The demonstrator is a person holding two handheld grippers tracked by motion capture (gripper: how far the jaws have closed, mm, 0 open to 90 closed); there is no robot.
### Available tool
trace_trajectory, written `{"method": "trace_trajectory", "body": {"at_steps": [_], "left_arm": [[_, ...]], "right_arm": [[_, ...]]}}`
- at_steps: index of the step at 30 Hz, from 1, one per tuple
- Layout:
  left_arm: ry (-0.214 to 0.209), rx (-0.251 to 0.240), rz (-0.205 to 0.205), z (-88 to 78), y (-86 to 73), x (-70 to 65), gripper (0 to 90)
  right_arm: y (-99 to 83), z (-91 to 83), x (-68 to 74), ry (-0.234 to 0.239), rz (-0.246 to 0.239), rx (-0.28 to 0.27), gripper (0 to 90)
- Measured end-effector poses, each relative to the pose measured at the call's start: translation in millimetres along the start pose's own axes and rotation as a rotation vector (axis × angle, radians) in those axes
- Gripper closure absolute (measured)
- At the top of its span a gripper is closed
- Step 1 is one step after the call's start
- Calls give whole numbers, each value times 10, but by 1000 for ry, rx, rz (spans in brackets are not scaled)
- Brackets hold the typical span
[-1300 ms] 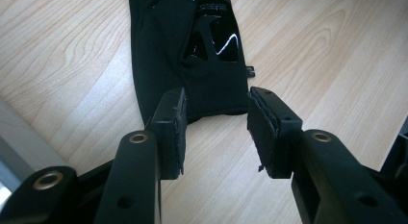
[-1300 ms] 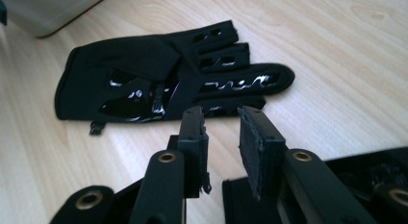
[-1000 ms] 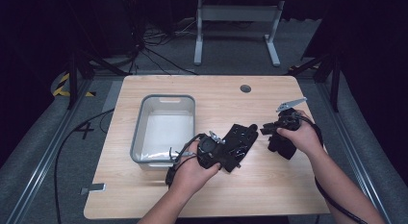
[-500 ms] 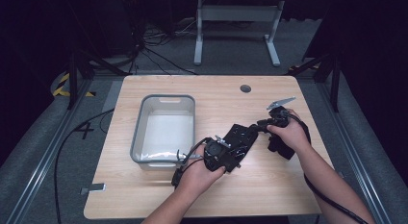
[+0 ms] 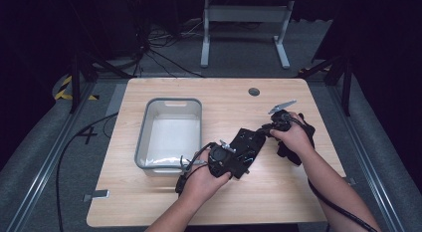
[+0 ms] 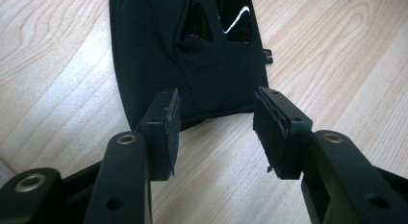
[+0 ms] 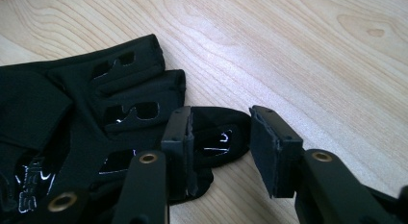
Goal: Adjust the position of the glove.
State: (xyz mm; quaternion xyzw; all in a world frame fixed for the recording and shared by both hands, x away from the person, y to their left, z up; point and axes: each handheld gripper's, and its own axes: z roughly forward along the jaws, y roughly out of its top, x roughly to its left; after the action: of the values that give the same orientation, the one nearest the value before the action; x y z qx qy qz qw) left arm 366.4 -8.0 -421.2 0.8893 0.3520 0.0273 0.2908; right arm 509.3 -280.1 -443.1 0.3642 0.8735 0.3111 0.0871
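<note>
Black fabric, a glove [image 5: 247, 148], lies flat on the wooden table [image 5: 298, 202] to the right of the grey bin [image 5: 171, 133], stretched between the two hands in the high view. From up there the left gripper [image 5: 234, 160] and the right gripper [image 5: 271, 126] merge with the dark cloth, and how their jaws stand cannot be read. The left gripper view settles it for that side: the left gripper [image 6: 216, 119] has its jaws apart, straddling the hem of the glove [image 6: 183, 51] without pressing on it. The right gripper view adds the slotted fingers of the glove [image 7: 96, 118] with white lettering; the right gripper [image 7: 219, 137] has just been closing its jaws a little, yet they stand apart around one fingertip of the glove.
</note>
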Motion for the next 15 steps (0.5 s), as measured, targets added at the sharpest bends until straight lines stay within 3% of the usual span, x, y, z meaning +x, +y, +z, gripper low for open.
{"method": "trace_trajectory", "body": {"at_steps": [4, 15], "left_arm": [[1, 8, -3, 59, 1, -9, 506], [22, 37, -6, 295, 39, -16, 524]], "right_arm": [[-6, 12, -14, 6, 21, 7, 620], [23, 19, 19, 1, 1, 27, 700]]}}
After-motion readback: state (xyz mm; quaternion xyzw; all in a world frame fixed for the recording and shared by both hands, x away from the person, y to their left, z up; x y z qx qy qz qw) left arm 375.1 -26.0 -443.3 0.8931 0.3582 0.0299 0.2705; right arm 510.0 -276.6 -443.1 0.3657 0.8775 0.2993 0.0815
